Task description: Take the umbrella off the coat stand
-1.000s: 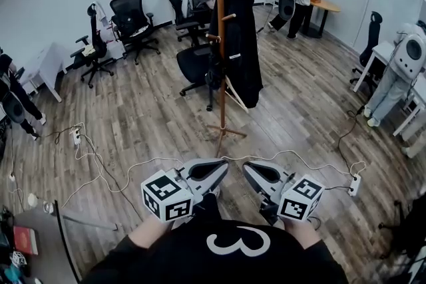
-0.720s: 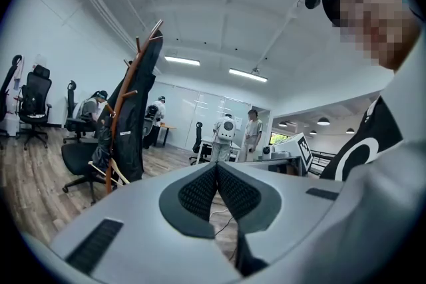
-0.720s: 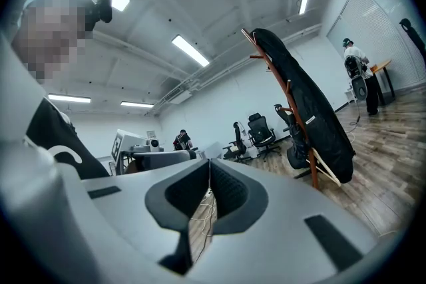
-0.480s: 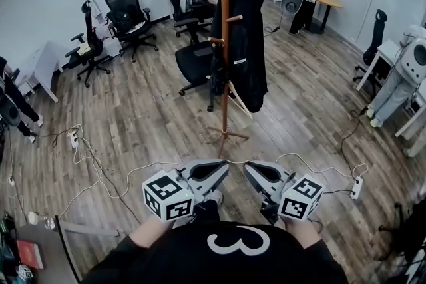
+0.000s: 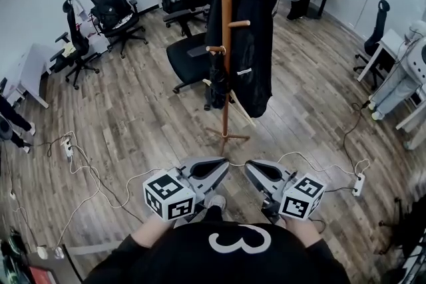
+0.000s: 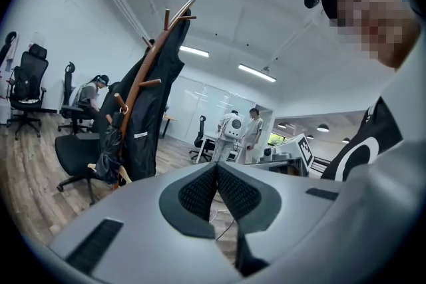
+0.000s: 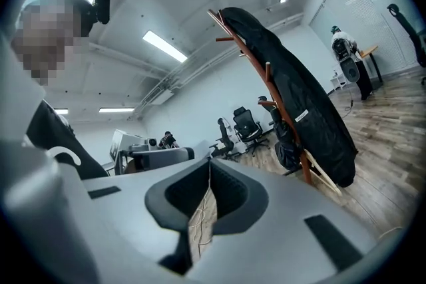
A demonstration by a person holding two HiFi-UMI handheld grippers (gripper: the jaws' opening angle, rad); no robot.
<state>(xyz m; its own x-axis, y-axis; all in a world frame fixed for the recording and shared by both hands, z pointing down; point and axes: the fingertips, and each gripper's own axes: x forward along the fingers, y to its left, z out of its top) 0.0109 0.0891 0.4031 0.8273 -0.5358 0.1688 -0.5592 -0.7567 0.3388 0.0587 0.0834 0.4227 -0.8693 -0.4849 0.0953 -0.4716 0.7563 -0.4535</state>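
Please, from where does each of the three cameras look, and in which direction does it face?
Head view: on the person's head, facing steeply down at floor and coat stand; left gripper, right gripper and chest show.
Left gripper view: on the left gripper, along its shut jaws; chest at right.
Right gripper view: on the right gripper, along its shut jaws; chest at left.
Shared: all three show the coat stand.

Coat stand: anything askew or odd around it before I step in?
The stand is upright, the umbrella hanging on a low peg beside the coat. Only oddity: a loose white cable trails across the floor in front of it.
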